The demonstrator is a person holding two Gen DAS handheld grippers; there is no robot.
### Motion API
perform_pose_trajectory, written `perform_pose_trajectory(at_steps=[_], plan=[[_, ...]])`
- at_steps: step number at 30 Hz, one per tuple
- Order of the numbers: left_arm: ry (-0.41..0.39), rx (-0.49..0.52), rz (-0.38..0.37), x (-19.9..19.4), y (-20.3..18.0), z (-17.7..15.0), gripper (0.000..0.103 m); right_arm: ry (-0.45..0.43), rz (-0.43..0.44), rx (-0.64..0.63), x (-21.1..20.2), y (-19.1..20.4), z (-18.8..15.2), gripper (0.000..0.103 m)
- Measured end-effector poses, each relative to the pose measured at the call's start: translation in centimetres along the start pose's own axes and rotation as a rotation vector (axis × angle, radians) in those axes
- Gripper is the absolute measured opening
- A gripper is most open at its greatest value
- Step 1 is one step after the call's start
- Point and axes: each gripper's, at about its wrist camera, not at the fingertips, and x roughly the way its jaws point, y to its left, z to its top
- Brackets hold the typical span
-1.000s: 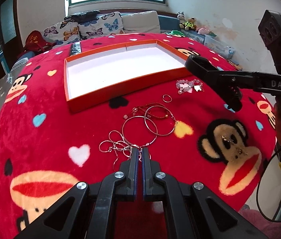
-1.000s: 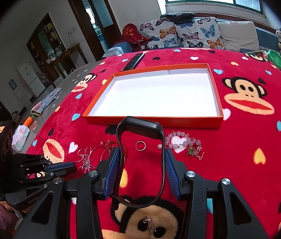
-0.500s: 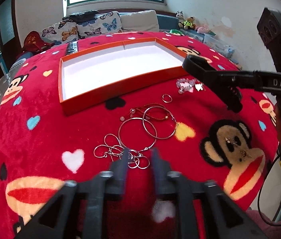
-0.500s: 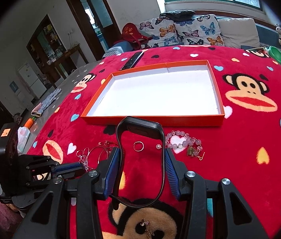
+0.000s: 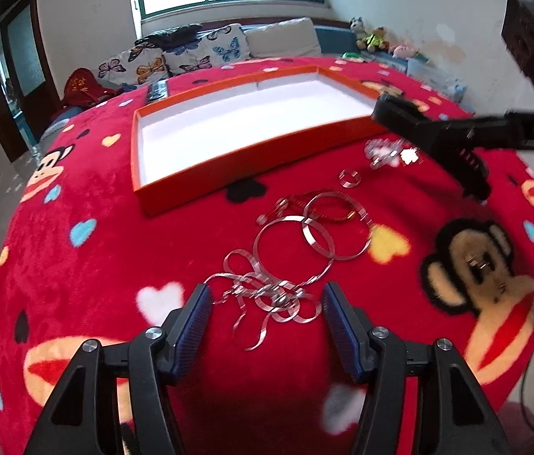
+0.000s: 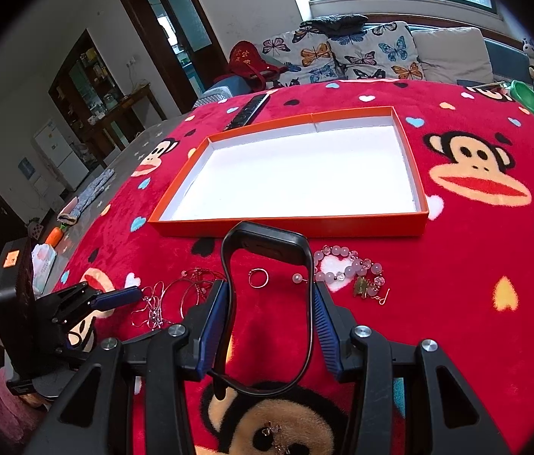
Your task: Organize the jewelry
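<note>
My left gripper (image 5: pixel 267 303) is open, its jaws on either side of a tangled silver chain (image 5: pixel 267 295) on the red blanket. Silver bangles (image 5: pixel 316 235) and a red cord bracelet (image 5: pixel 327 208) lie just beyond, then a small ring (image 5: pixel 349 177) and a pink bead bracelet (image 5: pixel 388 151). My right gripper (image 6: pixel 267 299) is shut on a black wristband (image 6: pixel 267 242), held above the blanket near the ring (image 6: pixel 258 277) and bead bracelet (image 6: pixel 350 269). The empty orange tray (image 6: pixel 289 223) with white lining lies behind; it also shows in the left wrist view (image 5: pixel 229 174).
A remote control (image 6: pixel 246 112) lies beyond the tray. A small earring (image 6: pixel 270 432) rests on the monkey face near me. A sofa with butterfly cushions (image 6: pixel 342 53) stands behind the table. The blanket drops off at the left edge.
My left gripper has opened from shut and now straddles the silver chain. The right gripper holds the wristband almost still.
</note>
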Motion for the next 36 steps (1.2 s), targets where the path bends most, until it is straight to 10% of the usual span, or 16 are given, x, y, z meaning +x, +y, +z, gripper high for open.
perform_pose_trajectory(at_steps=[10, 20, 36], plan=[[0.008, -0.073, 0.039, -1.9, 3.2, -1.8, 0.06, -0.003, 0.005, -0.001, 0.2, 0.1, -0.3, 0.049], [-0.039, 0.008, -0.073, -2.1, 0.6, -0.4, 0.022, -0.003, 0.005, 0.005, 0.1, -0.1, -0.1, 0.049], [-0.023, 0.067, -0.047, -0.5, 0.0, -0.9, 0.007, 0.007, 0.005, 0.005, 0.5, -0.1, -0.2, 0.049]])
